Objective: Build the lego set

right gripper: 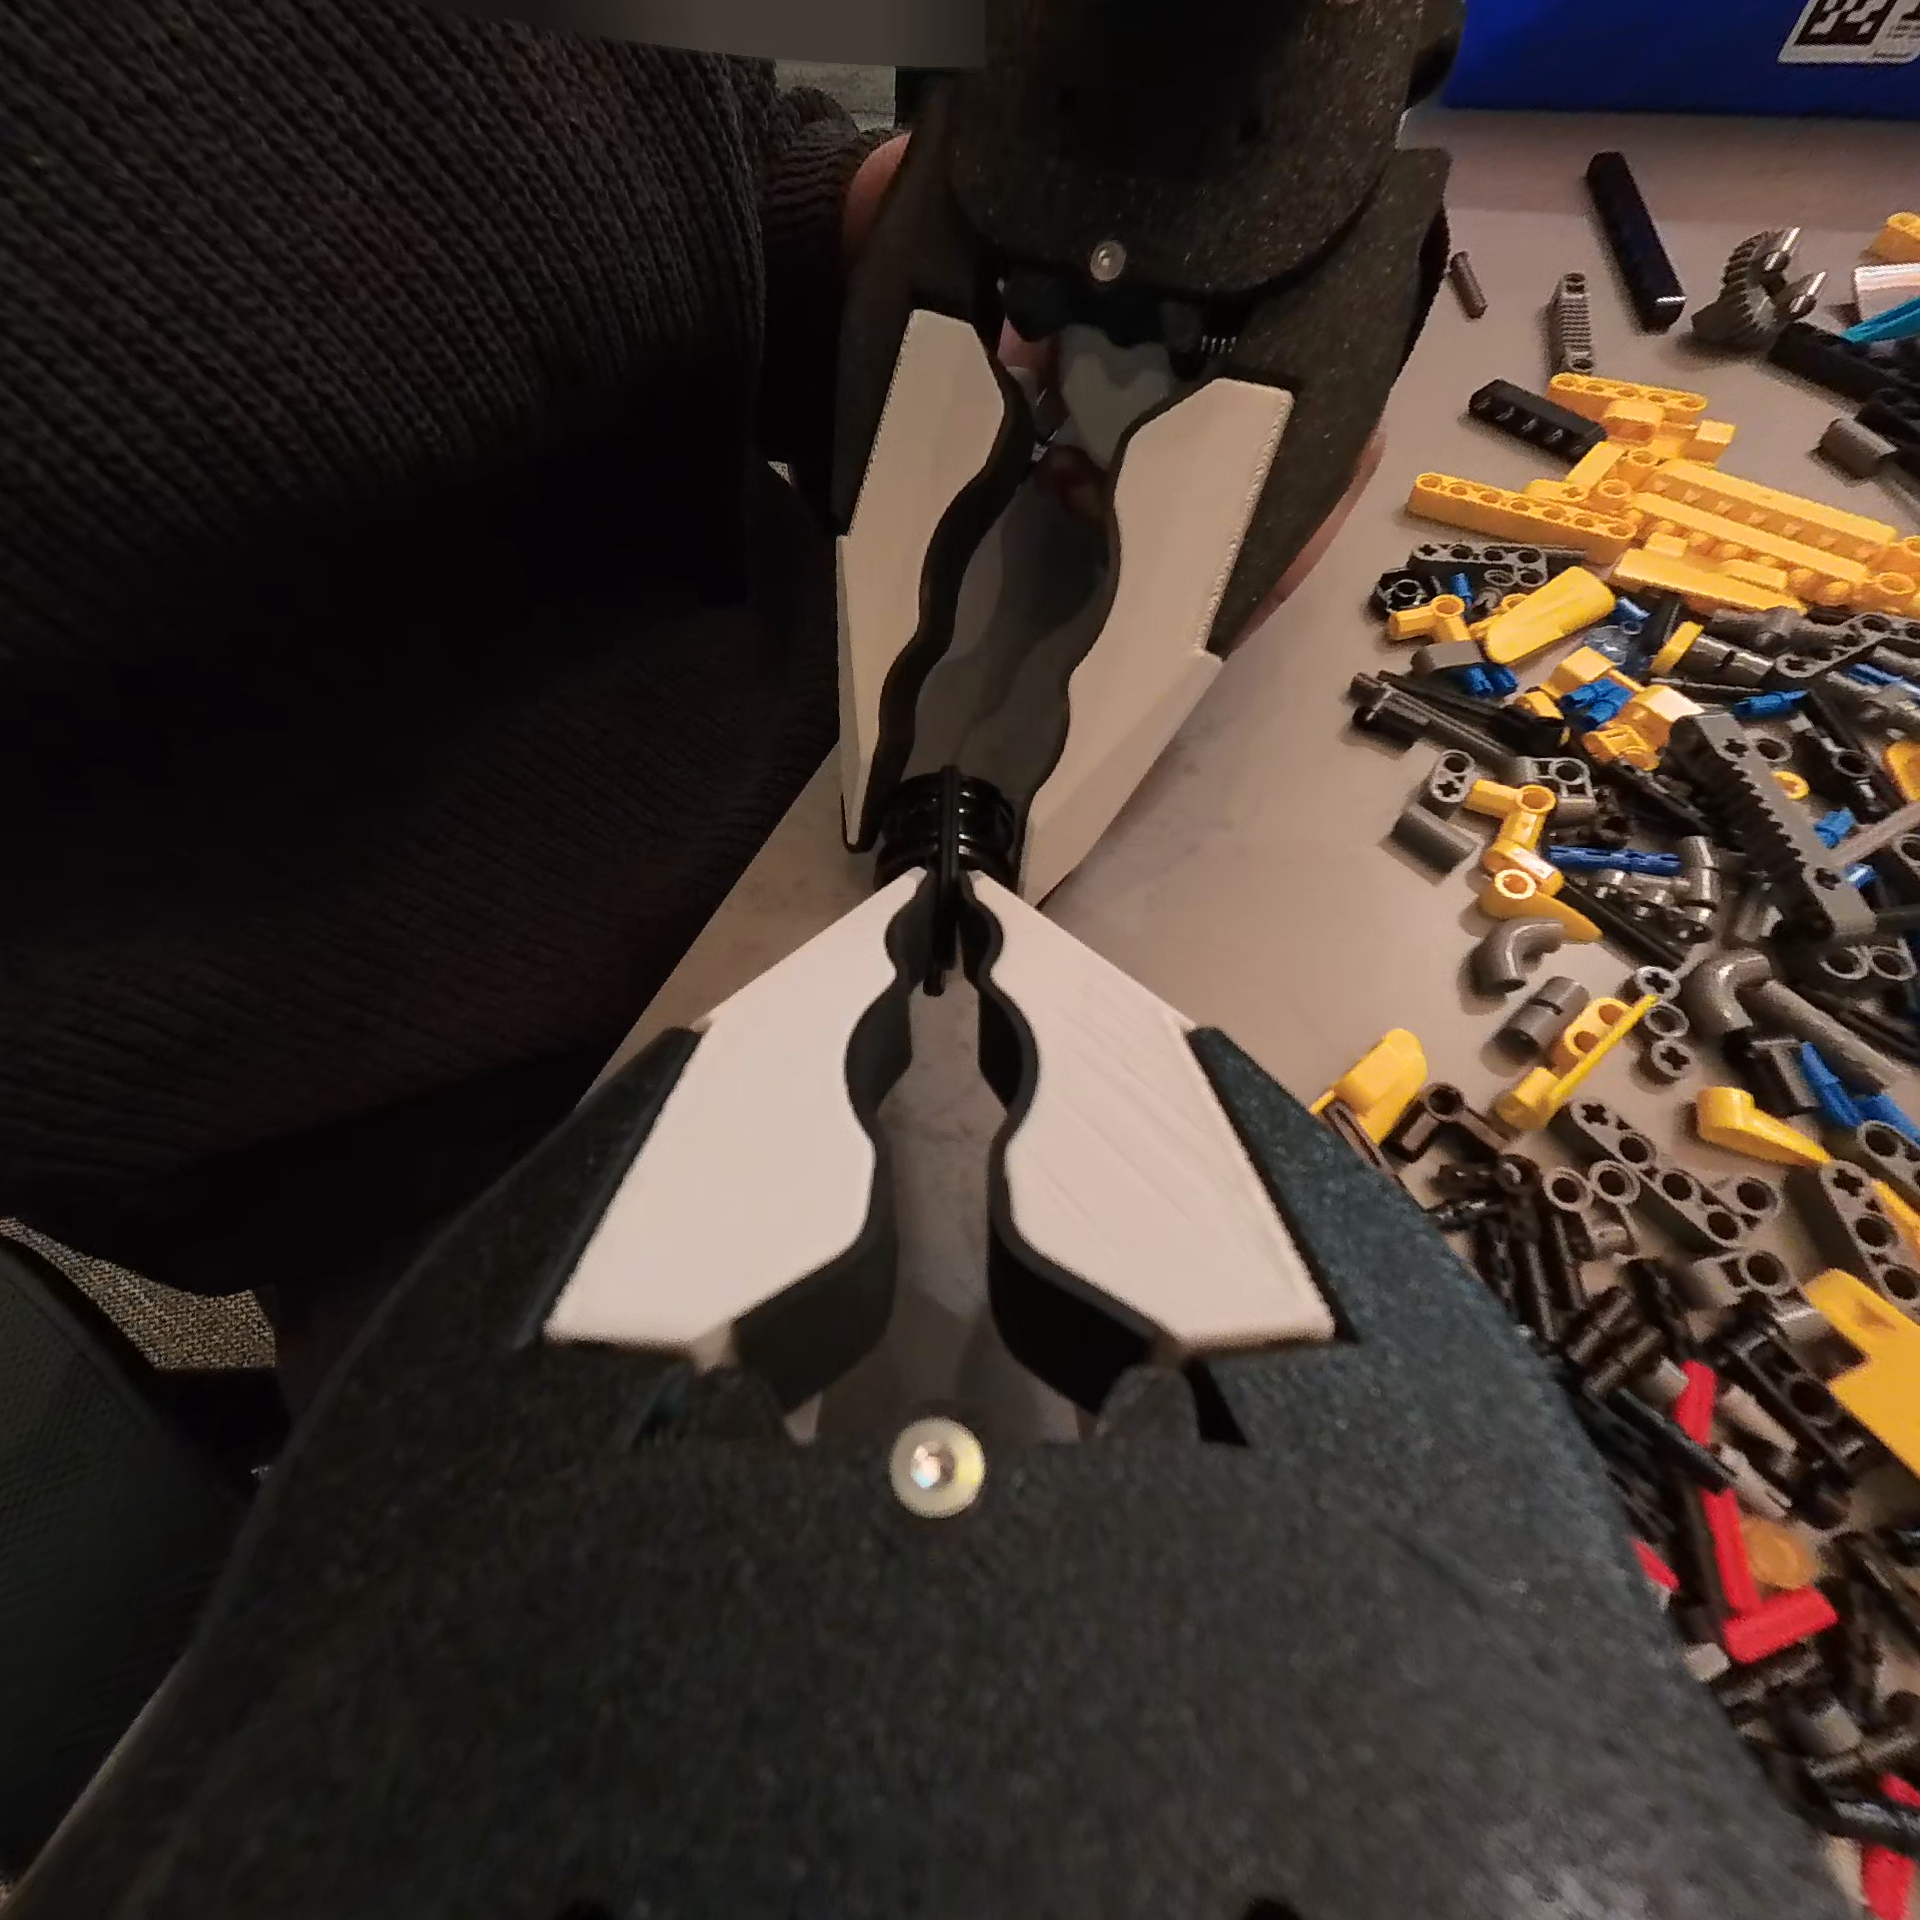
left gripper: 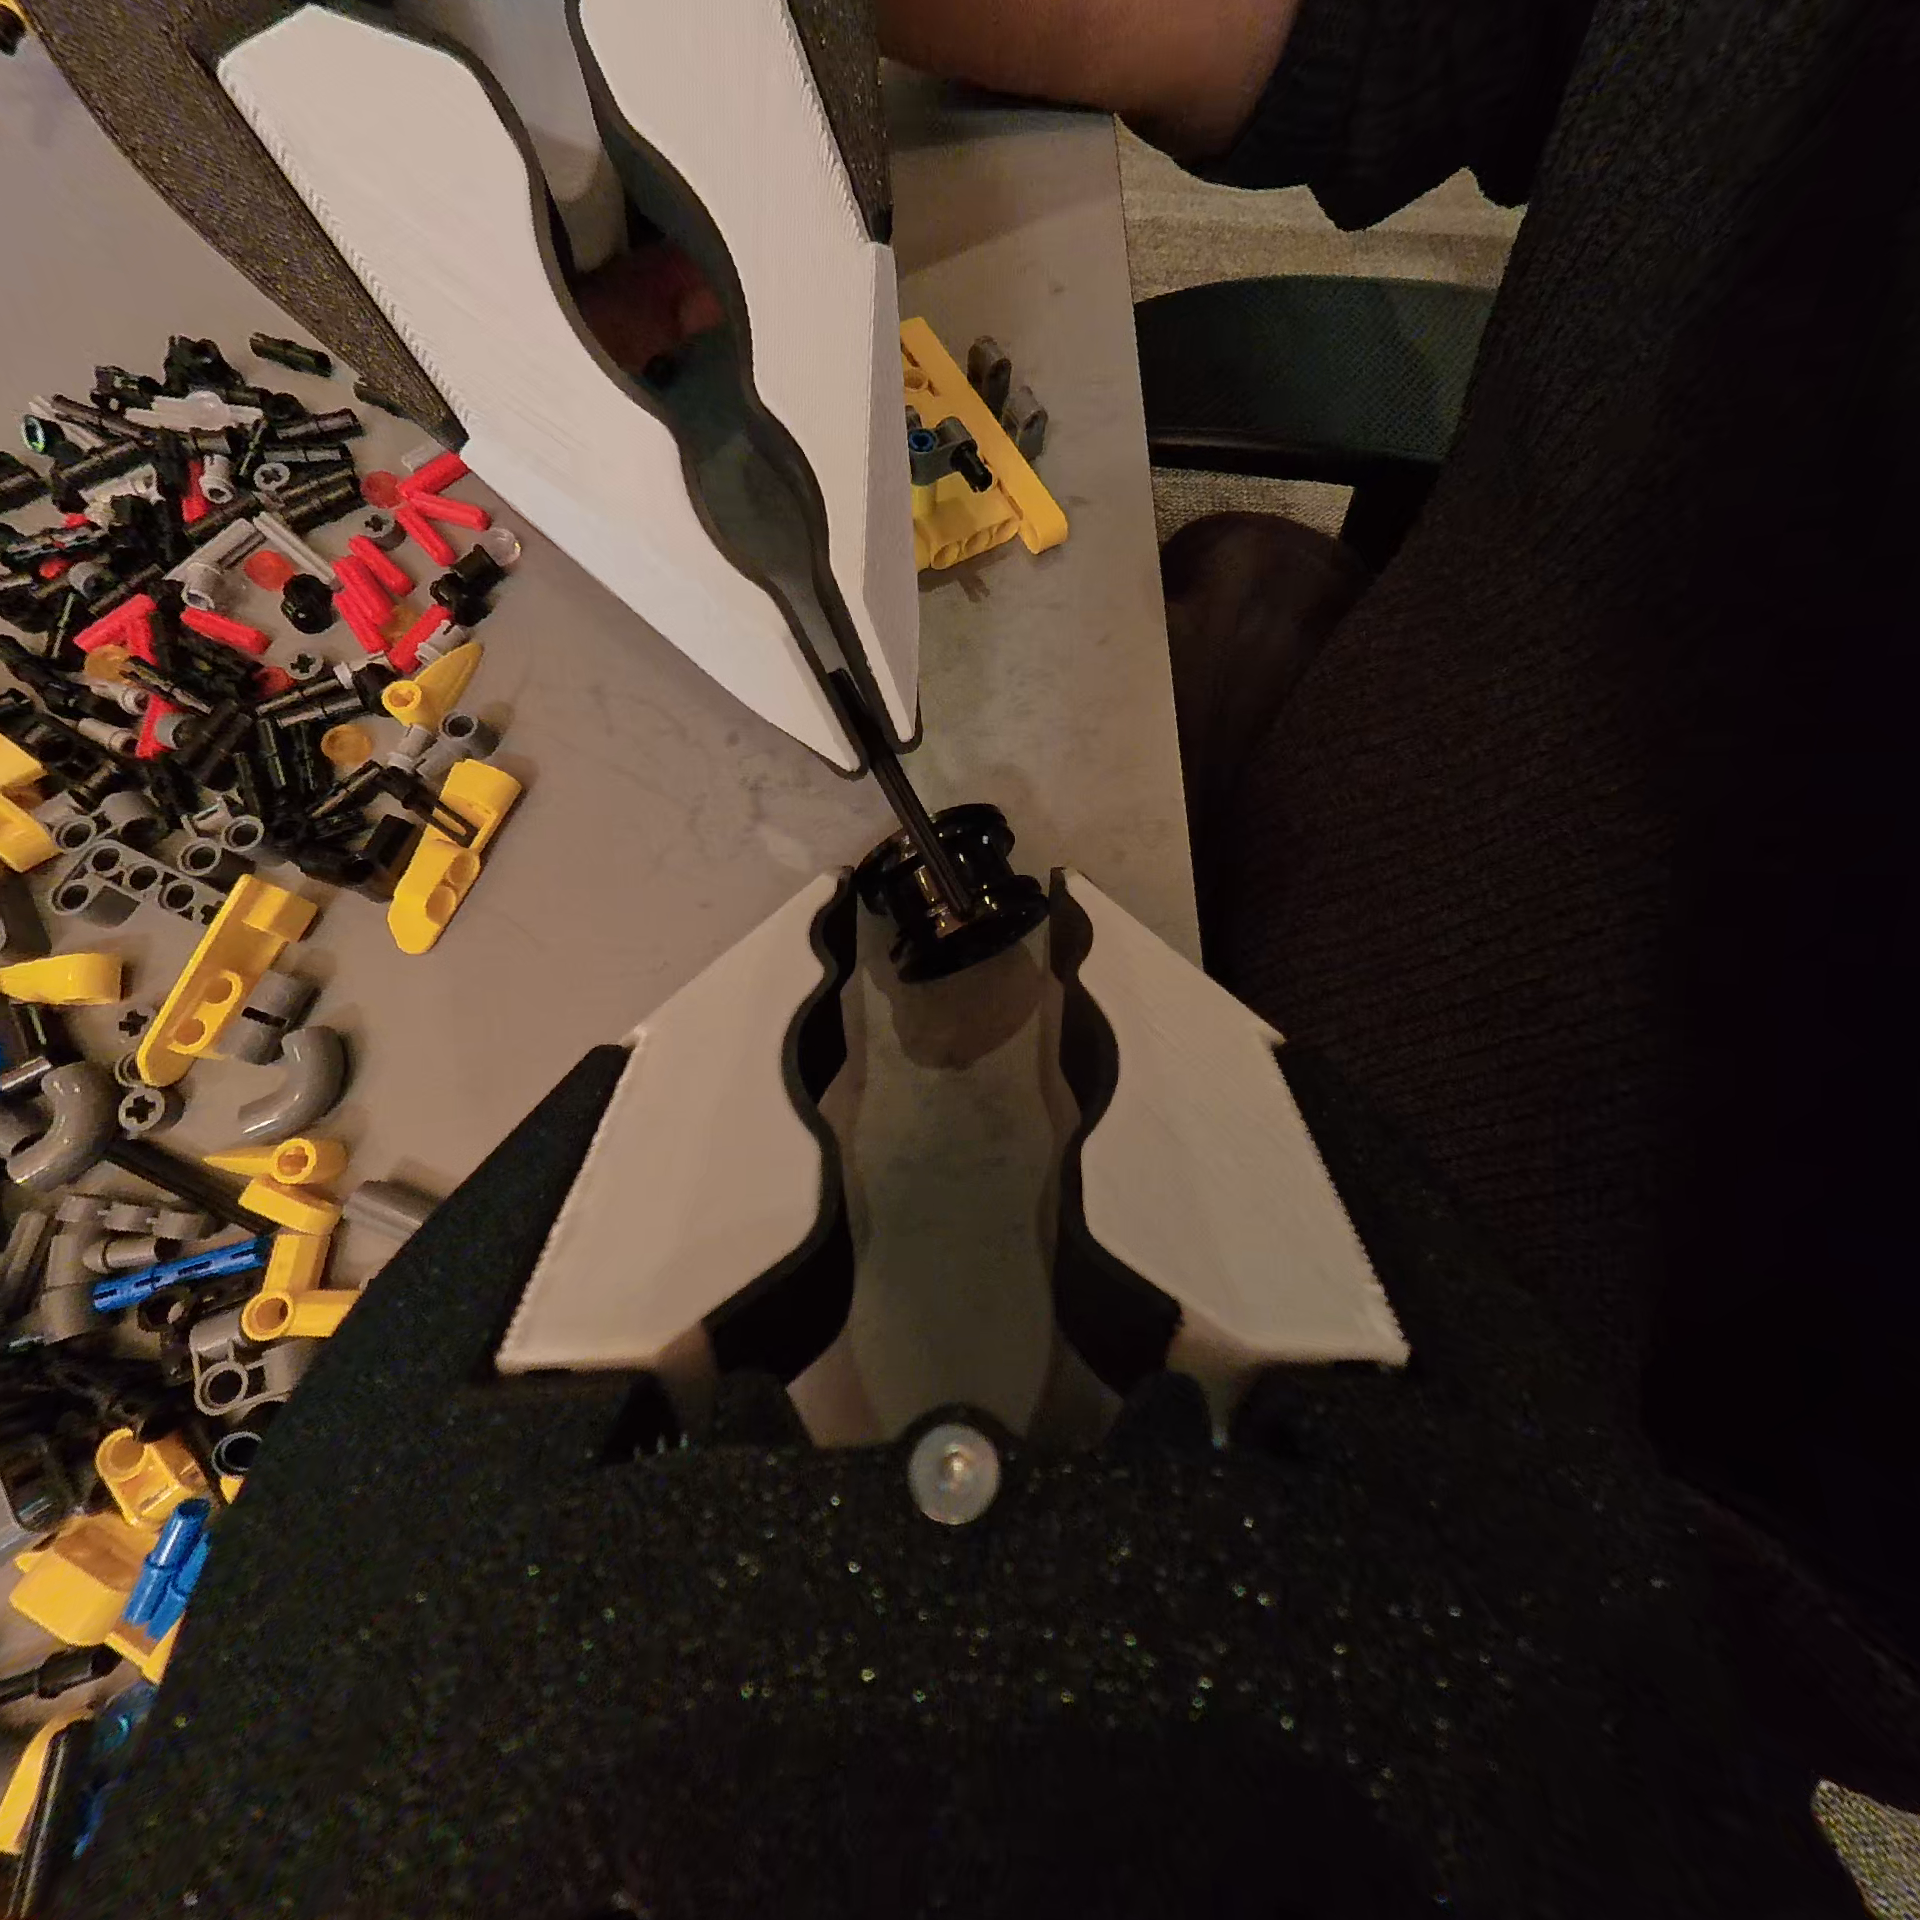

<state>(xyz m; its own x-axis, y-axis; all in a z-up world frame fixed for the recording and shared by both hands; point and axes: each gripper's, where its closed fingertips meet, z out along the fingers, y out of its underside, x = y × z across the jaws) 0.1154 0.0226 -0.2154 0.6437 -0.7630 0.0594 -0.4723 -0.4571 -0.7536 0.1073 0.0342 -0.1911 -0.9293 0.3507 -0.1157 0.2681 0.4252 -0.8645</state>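
Grey and faintly marbled, the desk (left gripper: 665, 790) carries a big scatter of building-toy parts (left gripper: 197, 665), black pins, red axles, yellow and grey beams, spread across its far side from the person's dark knit sleeve (right gripper: 395, 540). Right at the desk's edge, the left tool (left gripper: 951, 894) has its white fingers pinching a small black wheel hub (left gripper: 951, 894) by its rims. Facing it, the right tool (right gripper: 940, 894) has its fingers pressed together on a thin black axle (right gripper: 940, 914), and that axle's tip sits at the hub's centre hole. Just beyond the right tool's fingers, a yellow beam assembly (left gripper: 977, 457) with grey connectors lies on the desk. Over in the right wrist view, long yellow beams (right gripper: 1683, 520) are heaped near a blue box (right gripper: 1621, 62) at the back.
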